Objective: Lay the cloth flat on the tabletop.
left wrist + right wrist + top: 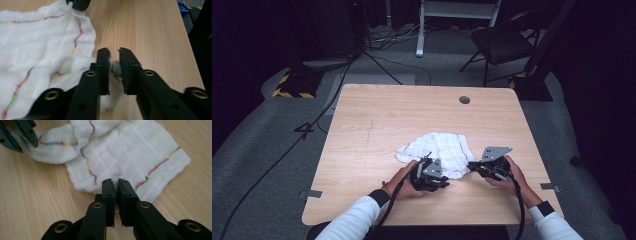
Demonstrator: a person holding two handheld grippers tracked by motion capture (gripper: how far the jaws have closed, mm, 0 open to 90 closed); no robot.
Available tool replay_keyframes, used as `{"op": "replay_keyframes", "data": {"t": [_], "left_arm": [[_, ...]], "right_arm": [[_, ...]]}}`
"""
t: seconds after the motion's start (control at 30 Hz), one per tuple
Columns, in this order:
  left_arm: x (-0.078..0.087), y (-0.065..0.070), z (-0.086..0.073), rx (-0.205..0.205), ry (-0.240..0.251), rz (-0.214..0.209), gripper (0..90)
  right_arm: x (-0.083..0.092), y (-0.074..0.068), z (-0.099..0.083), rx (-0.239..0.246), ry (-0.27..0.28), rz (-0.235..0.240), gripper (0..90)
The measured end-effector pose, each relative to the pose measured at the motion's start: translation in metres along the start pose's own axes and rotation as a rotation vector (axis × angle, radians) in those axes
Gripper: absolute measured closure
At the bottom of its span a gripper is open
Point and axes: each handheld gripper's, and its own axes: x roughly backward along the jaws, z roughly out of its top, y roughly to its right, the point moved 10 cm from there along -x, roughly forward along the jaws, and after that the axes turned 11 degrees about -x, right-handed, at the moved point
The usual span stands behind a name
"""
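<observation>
Gripping the near edge of the white cloth, the left gripper and right gripper each pinch a fold of fabric. The cloth lies rumpled at the wooden table's near centre, spreading farther back.

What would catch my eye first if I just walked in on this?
A crumpled white cloth with rainbow stitching lies on the near half of the wooden table. A person's two hands each press a black claw to its near edge: the left claw pinches a bit of cloth, and the right claw grips the hem.
</observation>
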Motion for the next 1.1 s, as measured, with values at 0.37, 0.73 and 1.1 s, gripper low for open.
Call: {"op": "replay_keyframes", "data": {"t": [0.37,0.73,1.1], "left_arm": [[-0.009,-0.030,-0.003,-0.003,-0.043,0.063,18.7],[0.007,-0.054,-0.027,-0.023,-0.119,0.130,74.9],[0.051,-0.074,-0.049,0.113,0.004,0.126,69.2]], "right_arm": [[0.005,0.026,-0.008,-0.060,-0.006,-0.065,84.2],[0.008,0.032,-0.007,-0.064,0.000,-0.087,85.4],[0.019,0.040,0.001,-0.095,0.058,-0.107,86.7]]}}
